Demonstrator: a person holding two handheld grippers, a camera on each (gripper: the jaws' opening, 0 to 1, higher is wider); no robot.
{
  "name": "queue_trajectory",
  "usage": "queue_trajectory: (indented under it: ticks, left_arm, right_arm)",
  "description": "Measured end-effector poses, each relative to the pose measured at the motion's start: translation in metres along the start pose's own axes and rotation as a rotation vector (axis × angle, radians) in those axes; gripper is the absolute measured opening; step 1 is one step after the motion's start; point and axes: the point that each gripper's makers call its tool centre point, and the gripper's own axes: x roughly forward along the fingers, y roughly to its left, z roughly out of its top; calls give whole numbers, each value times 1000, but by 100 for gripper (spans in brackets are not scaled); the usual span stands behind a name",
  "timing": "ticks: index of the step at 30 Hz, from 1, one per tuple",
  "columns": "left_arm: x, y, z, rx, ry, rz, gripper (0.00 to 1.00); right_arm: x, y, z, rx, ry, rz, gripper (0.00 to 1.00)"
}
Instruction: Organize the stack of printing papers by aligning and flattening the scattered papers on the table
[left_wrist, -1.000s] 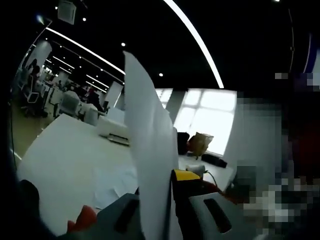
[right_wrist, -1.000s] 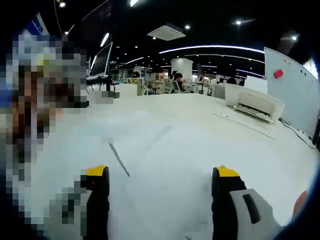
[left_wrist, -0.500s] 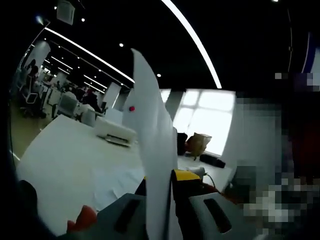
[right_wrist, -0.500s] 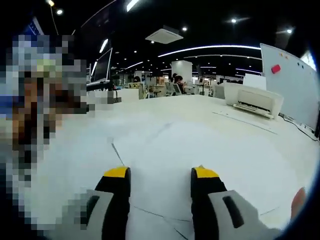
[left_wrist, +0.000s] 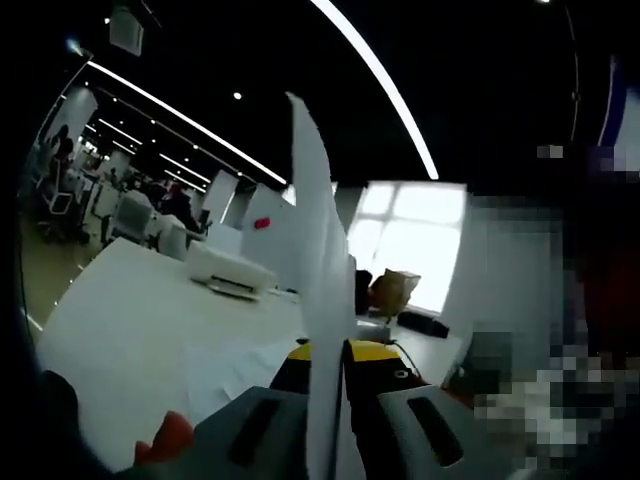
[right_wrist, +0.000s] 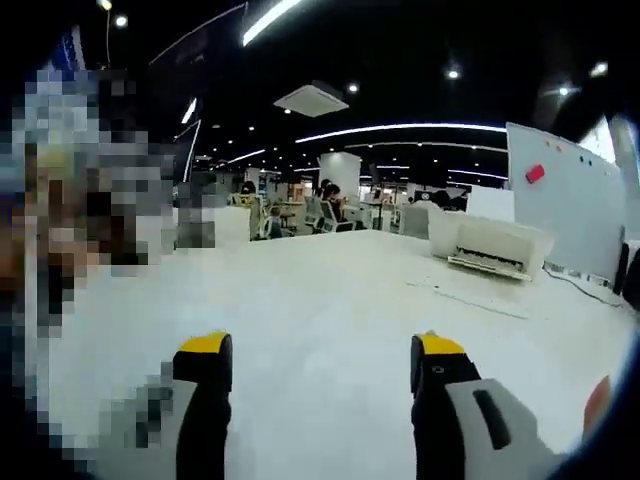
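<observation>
In the left gripper view, a white sheet of paper stands on edge, rising from between the yellow-tipped jaws of my left gripper, which is shut on it. More white papers lie flat on the white table beyond. In the right gripper view, my right gripper is open, its yellow-tipped jaws held wide apart above the white table with nothing between them.
A white printer sits at the table's far right, also the printer in the left gripper view. A whiteboard with a red magnet stands behind it. Office desks and chairs fill the background. A brown box rests near the bright window.
The held sheet turned more edge-on and tilted right in the left gripper view. My right gripper's jaws narrowed, then spread wide again, and its view lifted away from the papers.
</observation>
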Motion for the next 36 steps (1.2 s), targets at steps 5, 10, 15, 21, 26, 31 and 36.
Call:
queue_trajectory:
  ticks: [5, 10, 15, 21, 26, 31, 36]
  left_arm:
    - [1, -1, 0, 1, 7, -6, 6]
    - [2, 5, -2, 0, 11, -2, 6]
    - [3, 9, 1, -9, -6, 1, 6]
    - [4, 3, 1, -2, -3, -3, 6]
    - [4, 1, 2, 4, -2, -1, 6]
    - [4, 2, 2, 4, -1, 1, 6]
    - [5, 1, 1, 4, 1, -3, 6]
  right_arm:
    - [32, -19, -27, 37, 75, -35, 86]
    - [35, -28, -54, -23, 154, -84, 90]
    - [38, -29, -58, 1, 159, -95, 90]
    - [39, -24, -56, -10, 139, -58, 77]
    - [38, -18, -54, -18, 123, -29, 57]
    - [38, -16, -52, -22, 117, -9, 43]
    - [36, -18, -52, -18, 119, -18, 23]
